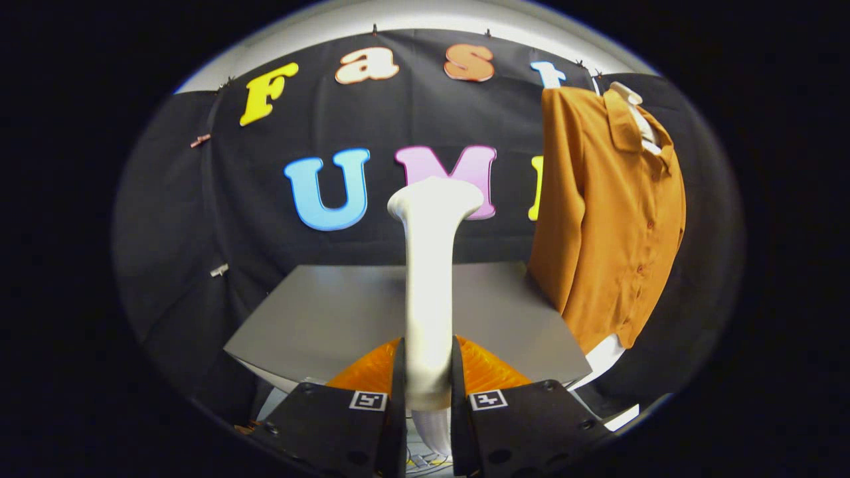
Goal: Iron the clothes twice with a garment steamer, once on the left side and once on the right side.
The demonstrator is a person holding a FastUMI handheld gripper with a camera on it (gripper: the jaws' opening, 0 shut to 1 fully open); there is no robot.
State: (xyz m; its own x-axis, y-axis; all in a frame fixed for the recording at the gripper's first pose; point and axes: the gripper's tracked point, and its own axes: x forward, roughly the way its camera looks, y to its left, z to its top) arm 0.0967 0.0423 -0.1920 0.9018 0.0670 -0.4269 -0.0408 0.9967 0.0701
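Observation:
A white garment steamer (430, 279) stands upright between my fingers, its flared head up in front of the black wall. My gripper (428, 372) is shut on the steamer's handle, both black fingers (397, 392) pressing its sides. An orange-brown button shirt (607, 212) hangs on a white hanger, beyond the fingers and to the right of the steamer, well apart from the steamer head. The shirt's lower hem reaches down past the table's right side.
A grey table (319, 318) lies just ahead of the fingers, under the steamer. The black cloth wall (199, 219) closes the back and the left, with small clips on it. Orange gripper parts (491, 372) show behind the fingers.

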